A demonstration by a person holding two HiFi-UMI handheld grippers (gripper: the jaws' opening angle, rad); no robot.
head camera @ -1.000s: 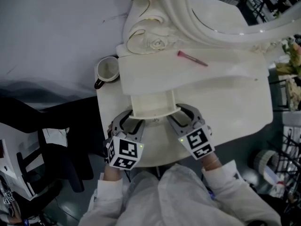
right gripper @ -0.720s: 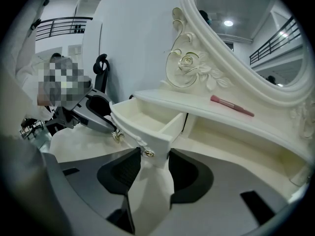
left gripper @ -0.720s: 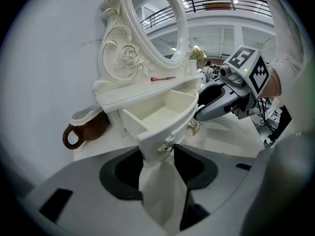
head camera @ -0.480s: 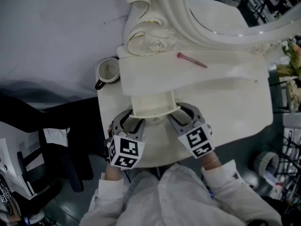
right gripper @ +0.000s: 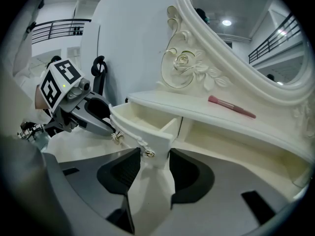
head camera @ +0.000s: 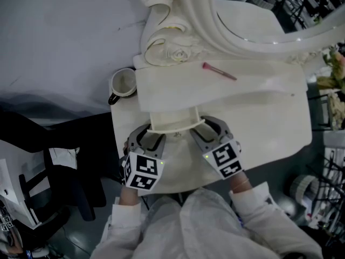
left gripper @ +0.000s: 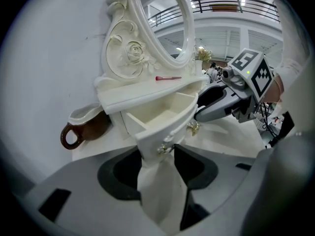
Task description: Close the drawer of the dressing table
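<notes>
The dressing table fills the middle of the head view. Its mirror rises from the far edge of the worktop and is cut off at the top. A raised shelf runs along that far edge. The drawer stands out from under it toward the near edge, left of the middle. My left tongs sit at its left front corner and my right tongs at its right front corner.

From above I see only the drawer's rim and the backs of the tongs. The left gripper view shows my left tongs wide apart, with the left end of the drawer front and a gold knob between the jaws. The right gripper view shows the same on my right, with the jaws wide apart round the right end and clamped on nothing. I cannot tell whether the jaws touch the front. Each gripper view also catches the other tongs across the drawer.

A pale wall stands behind the worktop. A black chair stands on the dark floor to the left, and a railing runs high up in the left gripper view.

A cup sits at the worktop's far left corner, just beside the shelf, and only the left gripper view shows its brown outside. A pink brush lies on the shelf. My sleeves cover the near edge, and flowers are cut off at the right.
</notes>
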